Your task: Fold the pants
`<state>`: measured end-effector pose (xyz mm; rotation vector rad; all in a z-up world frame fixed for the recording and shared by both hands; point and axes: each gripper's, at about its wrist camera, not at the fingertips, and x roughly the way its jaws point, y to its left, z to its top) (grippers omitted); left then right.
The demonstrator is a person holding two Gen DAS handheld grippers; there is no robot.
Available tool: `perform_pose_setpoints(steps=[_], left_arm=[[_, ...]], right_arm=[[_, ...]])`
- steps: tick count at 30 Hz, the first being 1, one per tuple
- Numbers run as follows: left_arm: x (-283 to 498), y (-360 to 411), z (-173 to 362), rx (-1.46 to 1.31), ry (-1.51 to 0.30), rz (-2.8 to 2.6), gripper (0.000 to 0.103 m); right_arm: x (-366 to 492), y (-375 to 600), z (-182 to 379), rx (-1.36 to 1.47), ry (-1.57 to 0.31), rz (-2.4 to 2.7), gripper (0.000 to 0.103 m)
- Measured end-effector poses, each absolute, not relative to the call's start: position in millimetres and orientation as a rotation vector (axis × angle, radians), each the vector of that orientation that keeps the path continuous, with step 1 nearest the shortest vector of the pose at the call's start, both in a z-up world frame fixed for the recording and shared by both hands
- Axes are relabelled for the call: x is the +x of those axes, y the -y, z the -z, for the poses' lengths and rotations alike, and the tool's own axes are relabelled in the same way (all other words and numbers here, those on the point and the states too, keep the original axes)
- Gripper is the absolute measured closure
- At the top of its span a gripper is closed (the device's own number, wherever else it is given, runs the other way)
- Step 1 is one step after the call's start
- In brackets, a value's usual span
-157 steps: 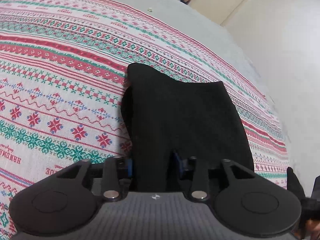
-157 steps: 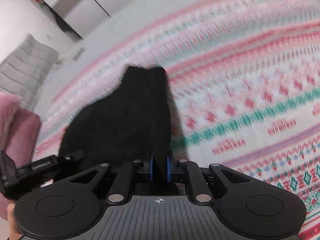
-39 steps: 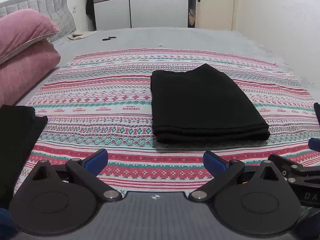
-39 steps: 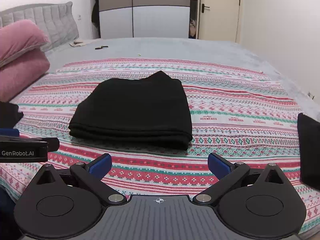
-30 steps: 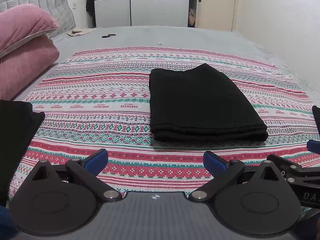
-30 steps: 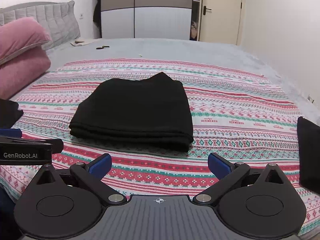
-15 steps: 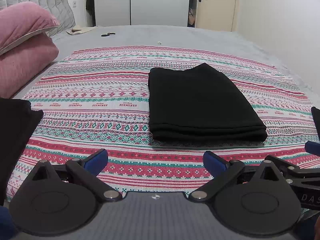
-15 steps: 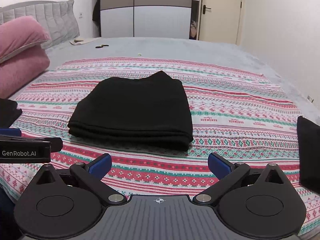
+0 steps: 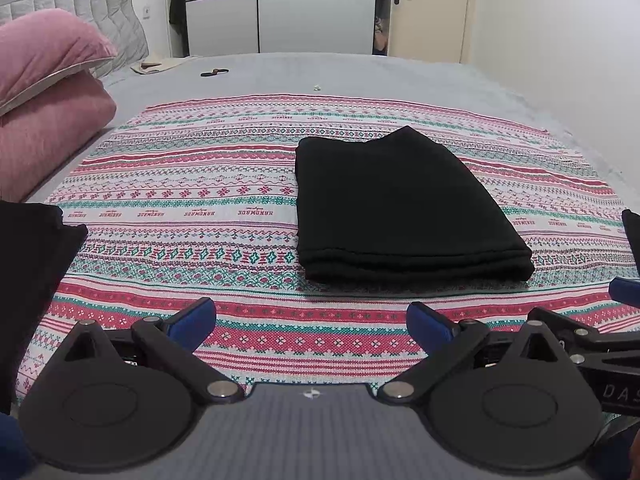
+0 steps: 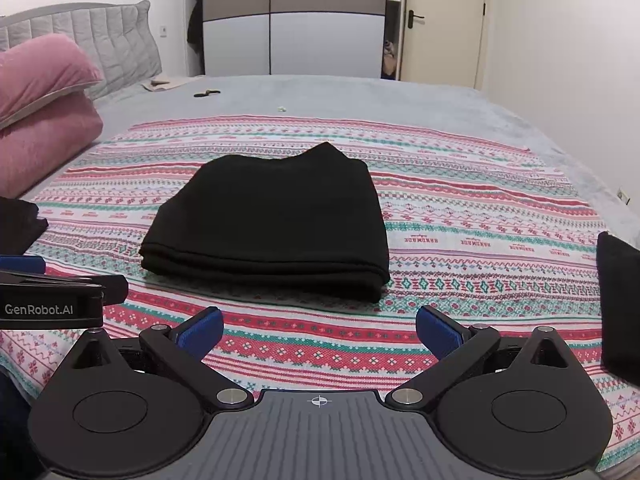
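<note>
Pants (image 9: 404, 208) lie folded flat mid-blanket (image 9: 192, 208), fold looks done, so w/ left gripper (image 9: 310, 320) & right gripper (image 10: 318, 328) both spread wide, empty, near edge: just back straight off w/o snagging the stack.

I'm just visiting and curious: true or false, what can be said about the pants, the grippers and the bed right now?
1. The black pants lie folded in a flat stack. True.
2. The left gripper clamps the pants. False: it is open and holds nothing.
3. The right gripper is open. True.
4. The pants rest on the pink pillows. False: they rest on the striped patterned blanket.
</note>
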<state>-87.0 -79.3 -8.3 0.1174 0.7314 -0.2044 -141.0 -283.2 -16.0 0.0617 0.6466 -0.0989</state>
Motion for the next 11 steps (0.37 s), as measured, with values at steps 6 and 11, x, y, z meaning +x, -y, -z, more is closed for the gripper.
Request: perform_pose_setpoints(steps=[6,11], left_arm=[[-86.3,79.0,7.4,0.115,-0.737,0.201,0.000],[-86.6,80.2,7.0,0.121,-0.740,0.208,0.000]], right_arm=[[-141.2,282.9,16.0,0.060,-0.646,0.100,0.000],[-141.2,282.4,16.0,0.062,-0.644,0.101,0.000]])
